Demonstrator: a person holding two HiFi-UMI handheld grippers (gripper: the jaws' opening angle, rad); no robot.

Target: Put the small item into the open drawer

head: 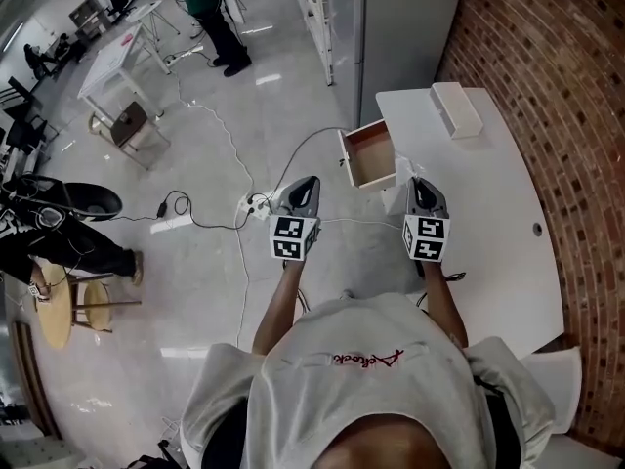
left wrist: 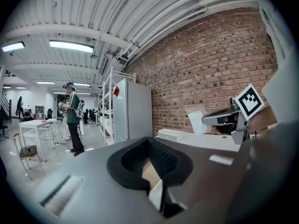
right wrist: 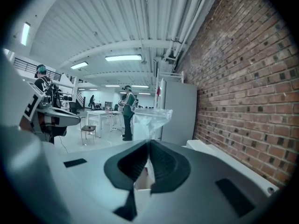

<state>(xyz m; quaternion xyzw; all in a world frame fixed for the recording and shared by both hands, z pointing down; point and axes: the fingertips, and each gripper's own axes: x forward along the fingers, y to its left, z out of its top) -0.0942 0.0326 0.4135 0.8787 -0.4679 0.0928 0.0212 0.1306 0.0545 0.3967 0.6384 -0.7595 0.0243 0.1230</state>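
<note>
My right gripper (head: 417,181) is shut on a small clear plastic bag (head: 402,172), which sticks up out of the closed jaws in the right gripper view (right wrist: 150,118). It hangs over the table's left edge, just right of the open wooden drawer (head: 371,156), whose inside shows bare. My left gripper (head: 307,180) hovers over the floor left of the drawer, jaws shut with nothing in them. From the left gripper view the right gripper (left wrist: 233,116) and the bag (left wrist: 198,119) show at the right.
The white table (head: 488,223) runs along a brick wall (head: 576,115), with a long white box (head: 456,108) at its far end. A grey cabinet (head: 391,27) stands behind the drawer. Cables and a power strip (head: 256,204) lie on the floor. A person (head: 210,8) stands far off.
</note>
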